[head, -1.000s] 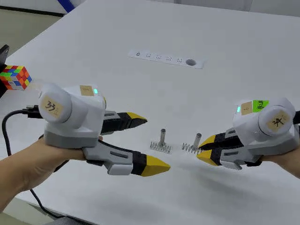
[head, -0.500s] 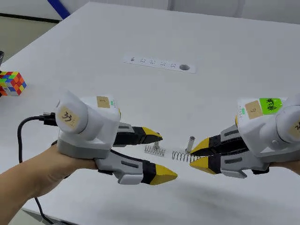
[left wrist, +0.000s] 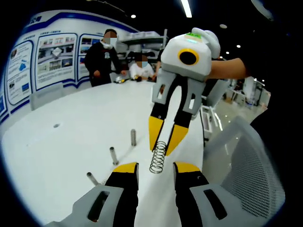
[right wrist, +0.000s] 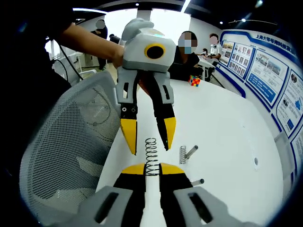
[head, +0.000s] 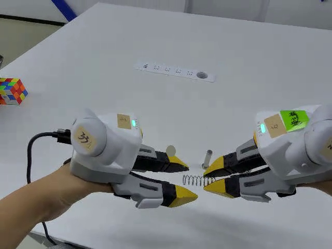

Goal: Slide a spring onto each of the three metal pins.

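Yellow-tipped right tool [head: 208, 179] pinches spring [head: 194, 180] end, level; left tool [head: 190, 180] spread wide, facing tip-to-tip.

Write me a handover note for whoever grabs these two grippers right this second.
Left gripper: open, empty, tips pointed at the held spring.
Right gripper: shut on one end of a spring, holding it out toward the left gripper.
Three pins stand on the white table; all look bare.
A second spring lies beside one pin.
Done: one spring picked up.
Left: thread a spring onto every pin.
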### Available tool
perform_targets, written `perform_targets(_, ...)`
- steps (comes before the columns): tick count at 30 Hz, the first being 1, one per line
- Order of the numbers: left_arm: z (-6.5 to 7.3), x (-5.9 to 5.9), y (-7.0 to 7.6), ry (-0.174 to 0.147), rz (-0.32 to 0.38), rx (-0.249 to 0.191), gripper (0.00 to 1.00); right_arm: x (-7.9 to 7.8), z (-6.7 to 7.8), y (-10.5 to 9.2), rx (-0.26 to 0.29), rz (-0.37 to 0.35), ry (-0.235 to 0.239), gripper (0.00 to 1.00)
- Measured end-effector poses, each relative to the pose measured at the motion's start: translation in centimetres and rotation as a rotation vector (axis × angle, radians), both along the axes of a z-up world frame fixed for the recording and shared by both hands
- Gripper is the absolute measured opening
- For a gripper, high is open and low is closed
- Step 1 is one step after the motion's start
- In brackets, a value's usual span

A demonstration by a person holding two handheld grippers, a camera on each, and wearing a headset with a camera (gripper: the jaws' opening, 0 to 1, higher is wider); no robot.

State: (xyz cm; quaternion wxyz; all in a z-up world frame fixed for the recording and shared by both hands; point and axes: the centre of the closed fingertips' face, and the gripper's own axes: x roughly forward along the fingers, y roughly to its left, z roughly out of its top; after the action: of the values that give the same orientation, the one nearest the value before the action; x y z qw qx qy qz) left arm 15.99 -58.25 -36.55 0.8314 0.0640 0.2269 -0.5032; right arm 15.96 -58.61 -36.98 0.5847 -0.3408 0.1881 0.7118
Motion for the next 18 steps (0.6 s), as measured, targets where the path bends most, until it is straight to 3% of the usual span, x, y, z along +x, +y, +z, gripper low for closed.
perform_targets(8, -0.03, -0.24, -0.10, -0.007, -0.012, 0.005, 0.15, -0.42, -0.23, 0.08, -0.013, 0.016, 0.003, 0.11)
perform_targets(13, -0.27, -0.52, -0.28, -0.003, -0.028, 0.017, 0.12, -0.57, -0.22, 0.19, -0.017, 0.025, 0.003, 0.11)
perform_targets(18, -0.31, -0.56, -0.20, 0.030, -0.013, 0.011, 0.11, -0.55, 0.01, 0.27, -0.008, 0.031, -0.002, 0.11)
